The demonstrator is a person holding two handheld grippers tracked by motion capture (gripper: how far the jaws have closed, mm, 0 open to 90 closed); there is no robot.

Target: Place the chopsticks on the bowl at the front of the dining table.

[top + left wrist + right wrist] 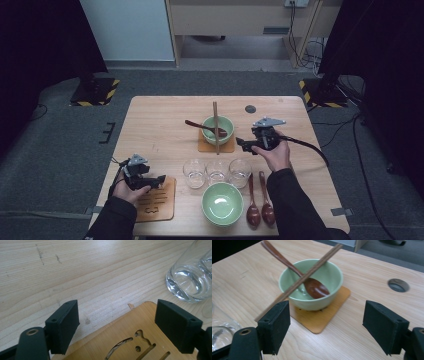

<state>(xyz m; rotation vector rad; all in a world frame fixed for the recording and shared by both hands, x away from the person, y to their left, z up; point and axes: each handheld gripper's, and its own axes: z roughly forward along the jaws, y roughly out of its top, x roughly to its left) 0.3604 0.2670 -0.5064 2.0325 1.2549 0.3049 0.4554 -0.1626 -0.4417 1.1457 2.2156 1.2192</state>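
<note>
We are holding the right tool just right of the far green bowl, its jaws standing apart with nothing between them. That bowl is sitting on a wooden coaster, holding a brown spoon, with chopsticks lying across its rim. Bare worktop is lying left of the bowl. Nearer us than the bowl, three empty glasses are standing in a row. Our left tool is hovering, jaws apart and empty, over a cut-out coaster at the worktop's near edge.
</note>
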